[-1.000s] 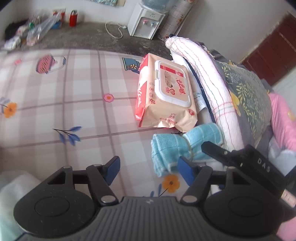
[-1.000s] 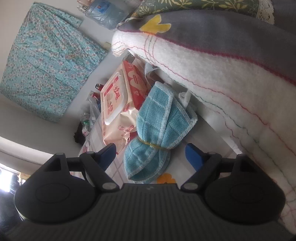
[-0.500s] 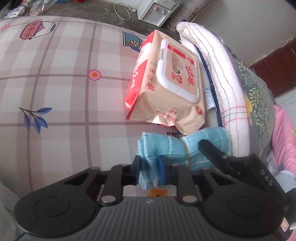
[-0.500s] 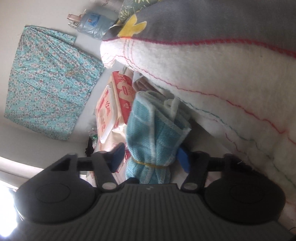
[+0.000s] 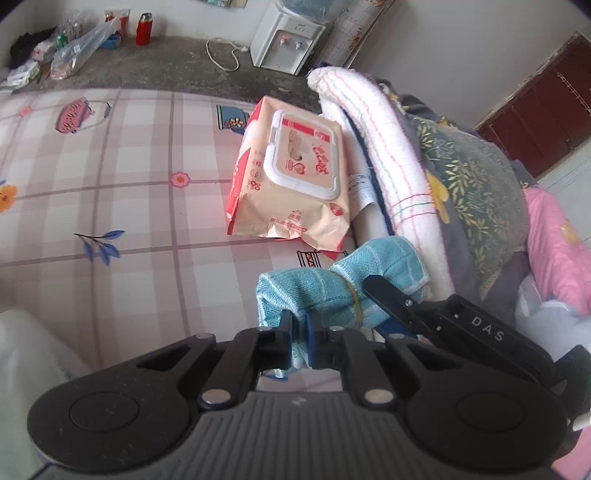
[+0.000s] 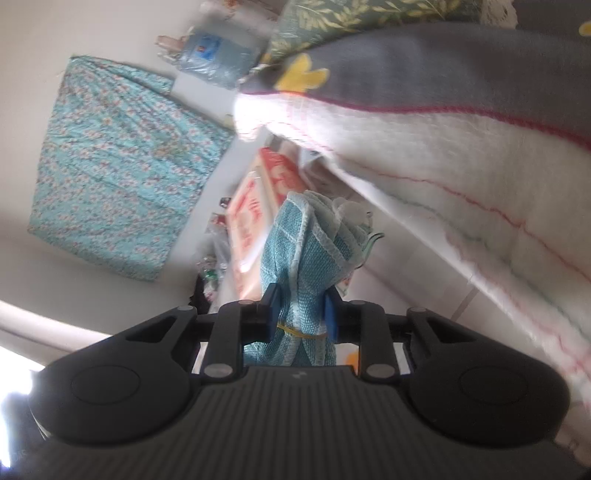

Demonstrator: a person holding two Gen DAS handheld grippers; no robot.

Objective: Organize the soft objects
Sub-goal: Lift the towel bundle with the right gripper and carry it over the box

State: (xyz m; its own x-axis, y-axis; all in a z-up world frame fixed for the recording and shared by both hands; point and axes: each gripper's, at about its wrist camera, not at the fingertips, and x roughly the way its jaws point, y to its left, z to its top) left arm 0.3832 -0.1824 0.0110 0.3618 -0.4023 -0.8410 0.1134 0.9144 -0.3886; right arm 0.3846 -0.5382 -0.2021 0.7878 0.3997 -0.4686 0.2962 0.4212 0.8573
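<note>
A light blue towel (image 5: 332, 284), bundled with a yellow rubber band, is held off the checked tablecloth by both grippers. My left gripper (image 5: 299, 332) is shut on its near end. My right gripper (image 6: 301, 314) is shut on its middle by the band, and the towel (image 6: 295, 258) stands up between its blue pads. The right gripper (image 5: 402, 310) also shows in the left wrist view, clamped on the towel from the right. A pack of wet wipes (image 5: 295, 177) lies just beyond the towel. A rolled white towel with coloured stripes (image 5: 388, 158) lies to the right.
A grey floral pillow (image 5: 476, 184) and pink bedding (image 5: 554, 251) sit right of the white towel. A water dispenser (image 5: 284, 44), a red flask (image 5: 142, 27) and bags stand on the floor behind. A white object (image 5: 26, 354) sits at the near left.
Both grippers closed from open onto the blue towel. The towel has been lifted off the tablecloth and pulled away from the wipes pack.
</note>
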